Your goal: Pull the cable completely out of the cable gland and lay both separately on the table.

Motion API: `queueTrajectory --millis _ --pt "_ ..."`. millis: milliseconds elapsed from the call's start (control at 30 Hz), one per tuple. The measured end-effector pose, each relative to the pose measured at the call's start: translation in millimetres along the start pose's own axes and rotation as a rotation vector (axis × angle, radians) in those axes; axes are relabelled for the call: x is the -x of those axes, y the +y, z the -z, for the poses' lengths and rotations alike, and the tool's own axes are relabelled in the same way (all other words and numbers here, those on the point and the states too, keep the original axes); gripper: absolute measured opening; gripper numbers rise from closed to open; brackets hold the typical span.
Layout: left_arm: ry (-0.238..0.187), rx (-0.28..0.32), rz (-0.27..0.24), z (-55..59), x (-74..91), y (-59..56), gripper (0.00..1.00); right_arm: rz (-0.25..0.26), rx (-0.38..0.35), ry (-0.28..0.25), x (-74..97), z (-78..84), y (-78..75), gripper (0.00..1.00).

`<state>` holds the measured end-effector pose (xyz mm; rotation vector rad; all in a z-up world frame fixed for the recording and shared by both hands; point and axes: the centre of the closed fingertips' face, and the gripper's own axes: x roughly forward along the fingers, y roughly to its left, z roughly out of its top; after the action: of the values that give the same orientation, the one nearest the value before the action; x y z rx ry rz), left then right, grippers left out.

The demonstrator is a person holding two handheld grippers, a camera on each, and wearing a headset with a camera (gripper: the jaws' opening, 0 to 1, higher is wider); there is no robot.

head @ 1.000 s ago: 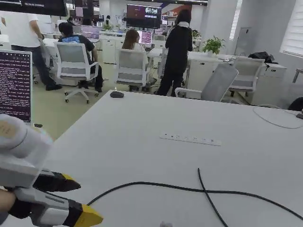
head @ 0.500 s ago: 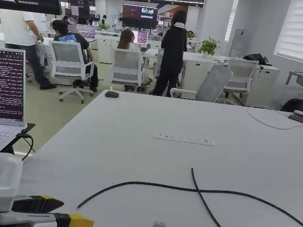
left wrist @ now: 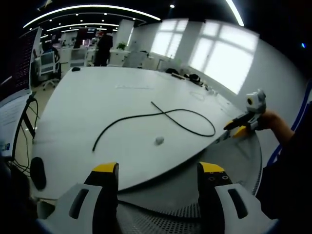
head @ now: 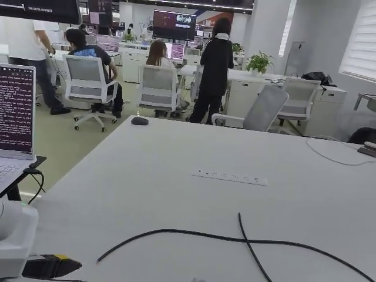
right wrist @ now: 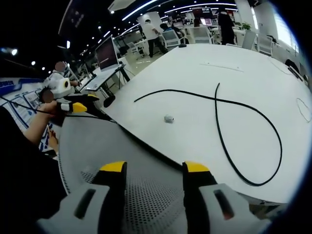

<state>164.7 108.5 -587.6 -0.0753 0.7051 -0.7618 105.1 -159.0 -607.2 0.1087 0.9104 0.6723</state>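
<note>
Standing wide apart, the yellow-tipped jaws of the left gripper hold nothing. The right gripper is spread just as wide and is just as empty. Both point across a grey perforated sheet toward the curved near edge of the smooth white table. In the head view the left gripper's white body and one black-and-yellow tip are cut off at the bottom left corner.

The cable gland lies on the table just past that edge, ahead of both grippers and well apart from their jaws. It is a small pale rounded lump, too small to make out its parts. It touches nothing, and the cable lies beyond it. The cable is thin, black and smooth, and it lies flat in a long curve that crosses itself once. In the head view its right end runs out of the picture.

Farther off, a flat white socket strip is set into the tabletop, and a dark mouse lies near the far edge. A laptop with a lit screen stands at the left, cut by the frame. Office chairs and people stand beyond the table.
</note>
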Motion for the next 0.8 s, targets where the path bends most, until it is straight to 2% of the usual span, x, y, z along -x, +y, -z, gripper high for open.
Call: queueTrajectory --millis 67,167,333,567,800 --pt "-0.008 0.019 0.018 -0.4 0.6 -1.1 0.64 -0.001 0.013 0.015 -2.1 0.9 0.4 0.47" --pt "-0.006 0.008 0.005 -0.8 2.2 0.2 0.66 0.004 0.029 0.031 -2.9 1.8 0.0 0.48" --pt "0.0 -0.005 -0.001 -1.7 5.1 2.6 0.66 0.002 0.024 0.031 -4.3 0.6 -1.6 0.47" --pt "0.002 -0.02 0.025 -3.9 2.0 -3.7 0.65 0.006 0.028 0.039 -4.3 1.0 -2.8 0.47" --pt "-0.002 -0.017 0.018 -5.8 2.1 0.0 0.64 0.013 0.019 0.037 -2.8 1.1 -7.4 0.47"
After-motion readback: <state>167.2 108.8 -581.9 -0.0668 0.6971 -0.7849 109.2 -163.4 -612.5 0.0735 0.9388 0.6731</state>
